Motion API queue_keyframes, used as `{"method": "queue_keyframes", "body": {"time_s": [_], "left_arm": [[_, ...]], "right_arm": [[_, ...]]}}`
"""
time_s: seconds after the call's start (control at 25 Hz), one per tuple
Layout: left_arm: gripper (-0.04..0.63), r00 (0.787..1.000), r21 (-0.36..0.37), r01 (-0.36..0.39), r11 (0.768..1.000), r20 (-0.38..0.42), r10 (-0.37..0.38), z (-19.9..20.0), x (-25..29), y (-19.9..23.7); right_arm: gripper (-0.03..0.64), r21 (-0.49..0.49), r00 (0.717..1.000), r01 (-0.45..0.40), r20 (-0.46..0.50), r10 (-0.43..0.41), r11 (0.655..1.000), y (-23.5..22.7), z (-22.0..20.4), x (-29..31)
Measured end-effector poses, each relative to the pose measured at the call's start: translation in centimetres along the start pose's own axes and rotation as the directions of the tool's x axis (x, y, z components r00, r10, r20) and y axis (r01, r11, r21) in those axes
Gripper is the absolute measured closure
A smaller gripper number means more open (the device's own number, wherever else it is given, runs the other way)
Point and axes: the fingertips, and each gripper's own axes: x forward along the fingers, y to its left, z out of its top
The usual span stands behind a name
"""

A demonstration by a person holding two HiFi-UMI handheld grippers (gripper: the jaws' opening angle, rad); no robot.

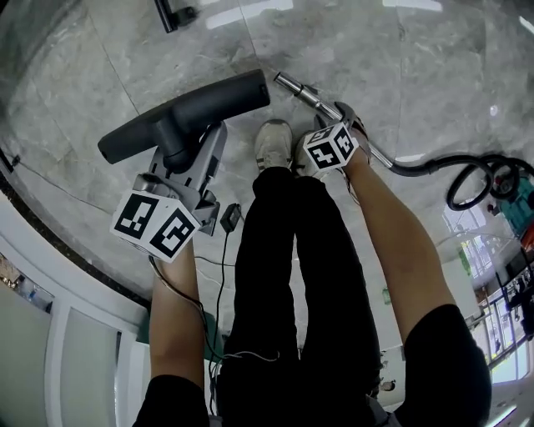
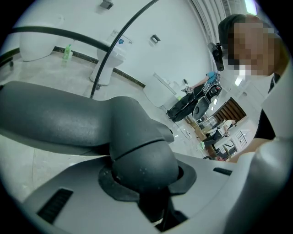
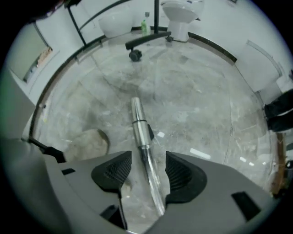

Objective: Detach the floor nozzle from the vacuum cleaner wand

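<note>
The dark grey floor nozzle is apart from the shiny metal wand. My left gripper is shut on the nozzle's round neck, which fills the space between its jaws in the left gripper view; the nozzle's long head stretches off to the left. My right gripper points straight down over the wand. In the right gripper view the wand runs between the ribbed pads with a gap on each side, so this gripper is open.
A black hose leads from the wand off to the right. The person's shoes stand between nozzle and wand. A black cable with an adapter lies by the left leg. A chair base with a caster and a toilet stand farther off.
</note>
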Motion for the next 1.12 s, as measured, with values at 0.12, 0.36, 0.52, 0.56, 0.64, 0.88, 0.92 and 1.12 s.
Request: {"method": "queue_keyframes", "body": {"time_s": [0.12, 0.36, 0.52, 0.56, 0.64, 0.88, 0.92, 1.12], "left_arm": [[0.488, 0.999, 0.02, -0.034, 0.999, -0.021, 0.035, 2.4, -1.2, -3.3], [0.488, 1.0, 0.103, -0.01, 0.995, -0.012, 0.011, 9.3, -4.7, -14.2], [0.488, 1.0, 0.169, 0.028, 0.985, -0.019, -0.025, 13.9, -9.5, -22.9], [0.488, 0.999, 0.2, 0.035, 0.979, -0.004, -0.035, 15.7, -10.4, -24.9], [0.488, 0.997, 0.247, 0.053, 0.968, 0.042, -0.066, 19.6, -12.1, -28.9], [0.488, 0.976, 0.343, 0.099, 0.934, 0.15, -0.158, 28.6, -19.9, -43.5], [0.488, 0.973, 0.372, 0.095, 0.923, 0.16, -0.165, 29.5, -21.3, -45.7], [0.488, 0.957, 0.504, 0.097, 0.858, 0.19, -0.22, 32.6, -27.2, -55.3]], "right_arm": [[0.494, 0.253, 0.989, -0.119, 0.115, 0.092, 0.96, 0.1, 1.9, -8.5], [0.6, 0.351, 0.874, -0.153, 0.484, -0.04, 0.924, -4.8, 8.3, -31.9], [0.6, 0.252, 0.702, -0.07, 0.699, -0.132, 0.965, -5.8, 9.6, -51.3], [0.6, 0.271, 0.676, -0.062, 0.72, -0.16, 0.961, -6.4, 9.5, -55.3], [0.6, 0.329, 0.618, -0.052, 0.752, -0.229, 0.943, -8.0, 9.3, -62.1], [0.601, 0.506, 0.473, -0.054, 0.772, -0.425, 0.861, -11.6, 5.9, -80.1], [0.601, 0.523, 0.445, -0.065, 0.778, -0.444, 0.85, -11.9, 5.3, -82.8], [0.603, 0.607, 0.273, -0.117, 0.781, -0.562, 0.786, -13.7, 3.7, -95.3]]}}
